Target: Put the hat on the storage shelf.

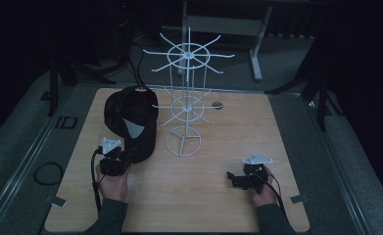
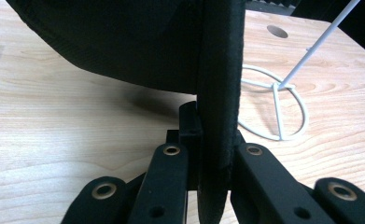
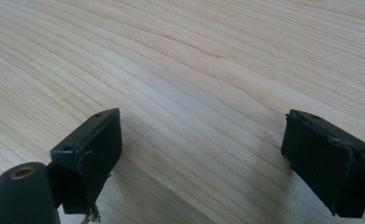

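A black cap (image 1: 130, 117) lies on the wooden table (image 1: 218, 147), just left of a white wire display rack (image 1: 185, 98). My left gripper (image 1: 124, 157) sits at the cap's near edge. In the left gripper view the jaws are shut on the cap's brim (image 2: 220, 88), which stands on edge between them, with the left gripper (image 2: 214, 137) close above the table. My right gripper (image 1: 234, 178) rests low over bare wood at the front right. In the right gripper view, the right gripper (image 3: 201, 140) stands wide open with nothing between its pads.
The rack's ring base (image 2: 278, 112) stands just right of the held brim, with thin wire arms (image 1: 213, 54) spreading above. A small round hole (image 1: 217, 104) is in the table behind the rack. Dark floor and stand legs surround the table.
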Action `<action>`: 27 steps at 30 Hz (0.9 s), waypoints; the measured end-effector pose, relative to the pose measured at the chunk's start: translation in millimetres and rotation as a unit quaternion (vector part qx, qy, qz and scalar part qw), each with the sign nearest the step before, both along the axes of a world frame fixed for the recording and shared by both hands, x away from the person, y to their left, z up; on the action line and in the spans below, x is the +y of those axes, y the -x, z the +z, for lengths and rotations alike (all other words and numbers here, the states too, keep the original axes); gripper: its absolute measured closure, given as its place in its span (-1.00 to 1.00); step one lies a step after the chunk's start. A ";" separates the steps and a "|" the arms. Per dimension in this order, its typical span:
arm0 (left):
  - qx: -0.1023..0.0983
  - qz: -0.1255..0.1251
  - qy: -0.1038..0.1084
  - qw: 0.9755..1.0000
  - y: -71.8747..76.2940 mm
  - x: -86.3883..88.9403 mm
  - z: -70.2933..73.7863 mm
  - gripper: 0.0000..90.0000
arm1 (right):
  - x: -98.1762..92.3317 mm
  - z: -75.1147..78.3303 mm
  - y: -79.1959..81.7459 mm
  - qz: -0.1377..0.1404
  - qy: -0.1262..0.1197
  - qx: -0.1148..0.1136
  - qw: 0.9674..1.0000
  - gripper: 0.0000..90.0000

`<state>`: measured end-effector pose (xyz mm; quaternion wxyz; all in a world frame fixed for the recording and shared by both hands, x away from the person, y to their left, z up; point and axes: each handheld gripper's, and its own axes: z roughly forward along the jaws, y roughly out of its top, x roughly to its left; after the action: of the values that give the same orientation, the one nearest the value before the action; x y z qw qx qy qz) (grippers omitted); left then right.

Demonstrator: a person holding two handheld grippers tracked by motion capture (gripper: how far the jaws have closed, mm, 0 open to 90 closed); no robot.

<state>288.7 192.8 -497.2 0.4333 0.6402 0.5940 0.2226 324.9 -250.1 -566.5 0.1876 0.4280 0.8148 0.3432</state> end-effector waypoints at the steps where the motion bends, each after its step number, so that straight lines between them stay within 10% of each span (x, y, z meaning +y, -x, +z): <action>1: -0.001 0.000 -0.001 1.000 0.2 0.5 0.2 0.93 | 0.0 0.0 0.0 0.000 0.000 0.000 1.000 -0.73; 27: -0.019 -0.005 -0.027 0.999 6.2 13.9 10.7 0.93 | 0.0 0.0 0.0 0.000 0.000 0.000 1.000 -0.73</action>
<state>282.4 206.7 -486.6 0.4282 0.6505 0.5758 0.2490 324.8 -250.1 -566.5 0.1877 0.4280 0.8148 0.3432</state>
